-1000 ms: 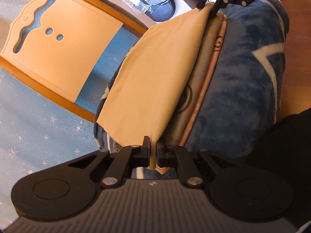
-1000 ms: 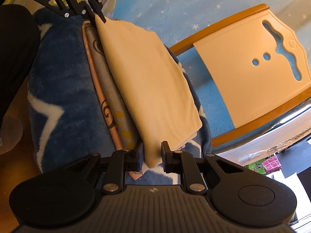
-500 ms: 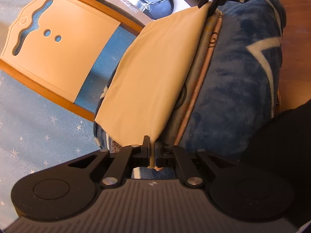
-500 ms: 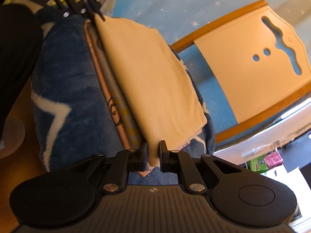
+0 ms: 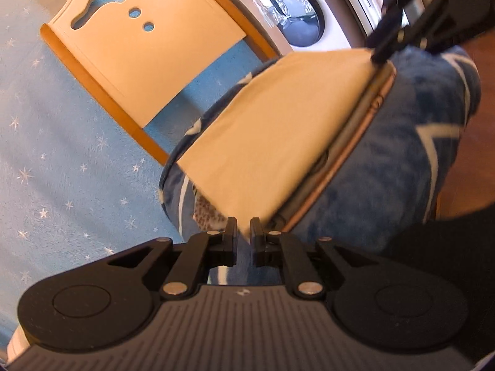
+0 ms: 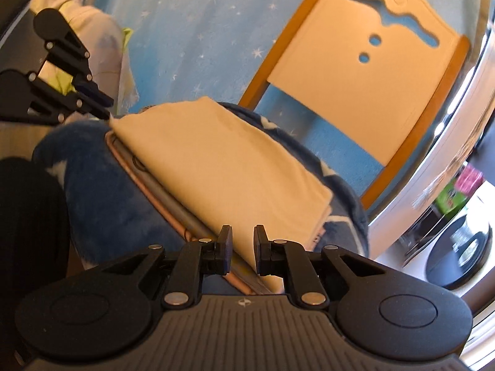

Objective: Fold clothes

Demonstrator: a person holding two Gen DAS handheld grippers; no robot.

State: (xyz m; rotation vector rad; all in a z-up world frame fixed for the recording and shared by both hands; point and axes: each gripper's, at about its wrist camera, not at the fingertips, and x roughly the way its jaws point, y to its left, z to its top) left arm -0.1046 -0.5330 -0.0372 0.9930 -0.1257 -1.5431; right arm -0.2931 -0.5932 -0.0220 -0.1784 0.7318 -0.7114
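On the blue blanket (image 5: 386, 167) lay the folded cream cloth (image 5: 278, 136). Both the left hand-held gripper (image 5: 243, 228) and the right hand-held gripper (image 6: 243, 236) stood apart, each at one cloth corner, gripping nothing.

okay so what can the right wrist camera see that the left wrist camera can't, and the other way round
Only the right wrist view shows the pale yellow-green fabric bunched at upper left and the green and pink items at right. Only the left wrist view shows a patterned cloth corner peeking under the stack. Both show the folded cream garment on the blue star blanket, the wooden chair back, the washing machine door, and each other's gripper: left gripper, right gripper, both open.
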